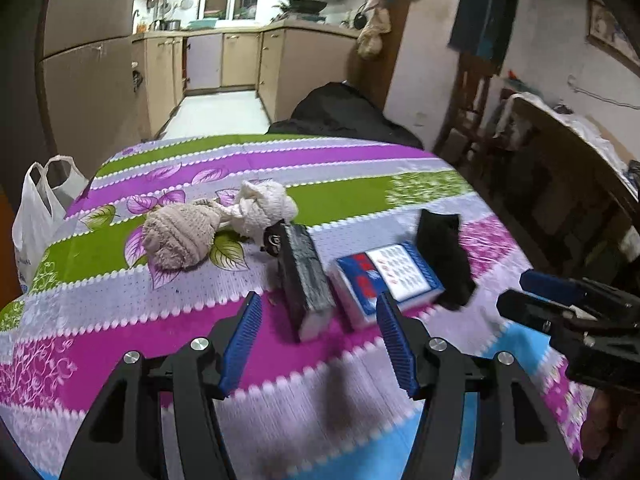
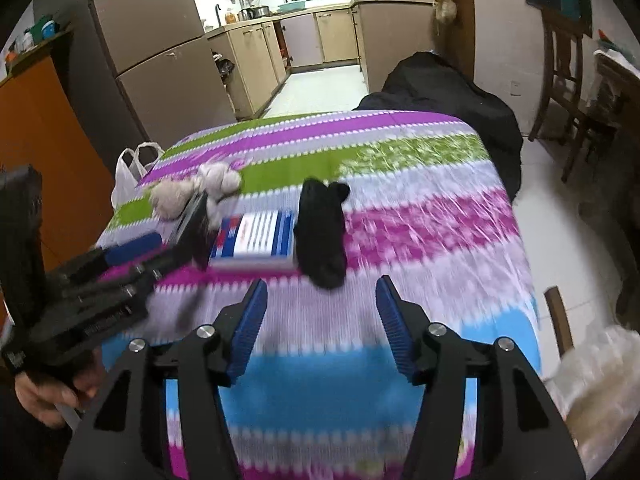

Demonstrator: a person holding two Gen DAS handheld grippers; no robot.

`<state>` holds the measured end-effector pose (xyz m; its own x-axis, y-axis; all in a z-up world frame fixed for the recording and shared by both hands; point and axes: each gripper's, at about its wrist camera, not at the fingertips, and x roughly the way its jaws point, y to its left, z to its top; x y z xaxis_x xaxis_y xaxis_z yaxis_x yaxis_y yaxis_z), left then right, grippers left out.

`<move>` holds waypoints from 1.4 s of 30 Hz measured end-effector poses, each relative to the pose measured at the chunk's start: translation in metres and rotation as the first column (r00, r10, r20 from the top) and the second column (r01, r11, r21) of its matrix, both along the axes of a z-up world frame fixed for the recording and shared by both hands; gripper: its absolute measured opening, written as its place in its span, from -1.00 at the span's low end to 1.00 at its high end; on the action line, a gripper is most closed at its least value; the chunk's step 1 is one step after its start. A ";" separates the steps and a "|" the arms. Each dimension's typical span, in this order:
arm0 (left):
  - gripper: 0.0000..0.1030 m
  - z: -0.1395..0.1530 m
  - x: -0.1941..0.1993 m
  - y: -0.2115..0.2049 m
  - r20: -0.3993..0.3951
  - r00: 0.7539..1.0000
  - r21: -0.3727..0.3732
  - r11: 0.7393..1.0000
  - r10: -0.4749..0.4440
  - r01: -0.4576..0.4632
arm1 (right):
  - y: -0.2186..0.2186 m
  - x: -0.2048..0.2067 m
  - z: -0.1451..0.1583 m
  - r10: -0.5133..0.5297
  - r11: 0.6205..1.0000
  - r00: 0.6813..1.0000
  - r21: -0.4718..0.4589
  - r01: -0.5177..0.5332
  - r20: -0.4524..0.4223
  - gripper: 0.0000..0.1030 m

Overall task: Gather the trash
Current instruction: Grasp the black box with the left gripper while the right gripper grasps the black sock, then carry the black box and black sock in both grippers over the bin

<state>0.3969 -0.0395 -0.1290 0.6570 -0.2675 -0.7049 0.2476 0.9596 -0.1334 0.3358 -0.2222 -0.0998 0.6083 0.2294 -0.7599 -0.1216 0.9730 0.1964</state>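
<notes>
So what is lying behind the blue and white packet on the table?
Behind the blue and white packet lie two rolled cloths. The black block partly covers the nearer ends.

Each handheld tool, the left gripper [image 1: 318,338] and the right gripper [image 2: 322,326], has matte black curved arms, round silver screws at the pivots, and ribbed blue pads on the fingers [image 2: 250,330], with small white lettering at nine o'clock on the left body.

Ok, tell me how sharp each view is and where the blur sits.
Left wrist view: mostly sharp, rolled cloths and blue-and-white pack crisp, near tablecloth smeared. Right wrist view: heavy motion blur across the tablecloth and black cloth; fisheye bending in both.
</notes>
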 end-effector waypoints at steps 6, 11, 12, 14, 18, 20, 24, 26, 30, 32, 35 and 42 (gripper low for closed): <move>-0.15 -0.014 0.028 0.009 -0.041 0.999 -0.040 0.999 0.026 -0.027 | -0.003 0.043 -0.023 -0.021 0.998 0.997 0.064 0.025 -0.072 0.06; -0.62 -0.031 0.041 0.015 -0.097 0.995 -0.063 0.998 0.011 -0.017 | -0.004 0.054 -0.037 -0.012 0.994 0.995 0.111 0.022 -0.094 -0.17; -0.66 -0.032 0.040 0.017 -0.088 0.996 -0.070 0.997 0.010 -0.016 | -0.006 0.055 -0.037 -0.009 0.989 0.995 0.146 0.023 -0.099 -0.28; -0.69 -0.033 0.039 0.018 -0.086 0.996 -0.070 0.997 0.002 -0.008 | -0.008 0.055 -0.037 -0.014 0.986 0.995 0.162 0.030 -0.100 -0.33; -0.72 -0.029 0.031 0.023 -0.079 0.997 -0.068 0.998 0.010 -0.015 | -0.015 0.045 -0.032 -0.015 0.974 0.993 0.224 0.041 -0.115 -0.37; -0.72 -0.023 0.018 0.027 -0.059 0.998 -0.054 0.998 0.013 -0.016 | -0.016 0.034 -0.025 -0.007 0.975 0.995 0.220 0.030 -0.104 -0.37; -0.72 -0.011 -0.010 0.032 -0.032 0.999 -0.022 1.000 0.021 -0.022 | -0.013 0.003 -0.010 0.008 0.982 0.997 0.187 0.007 -0.083 -0.37; -0.72 -0.005 -0.027 0.035 -0.028 0.999 -0.014 1.000 0.025 -0.026 | -0.008 -0.014 -0.006 0.011 0.990 0.996 0.142 0.001 -0.083 -0.36; -0.72 0.005 -0.068 0.036 -0.001 1.000 0.030 0.999 0.019 -0.019 | 0.010 -0.064 -0.004 0.047 0.997 0.995 0.068 -0.041 -0.086 -0.36; -0.72 0.008 -0.085 0.034 0.018 1.000 0.060 0.998 0.016 -0.017 | 0.016 -0.087 -0.005 0.056 0.997 0.995 0.051 -0.052 -0.087 -0.36; -0.72 0.013 -0.112 0.028 0.043 0.999 0.102 0.995 0.009 -0.013 | 0.027 -0.116 -0.008 0.057 0.998 0.995 0.003 -0.057 -0.085 -0.37; -0.72 0.023 -0.164 0.015 0.110 0.994 0.193 0.981 -0.015 -0.007 | 0.040 -0.150 -0.007 0.062 0.997 0.995 -0.038 -0.066 -0.084 -0.37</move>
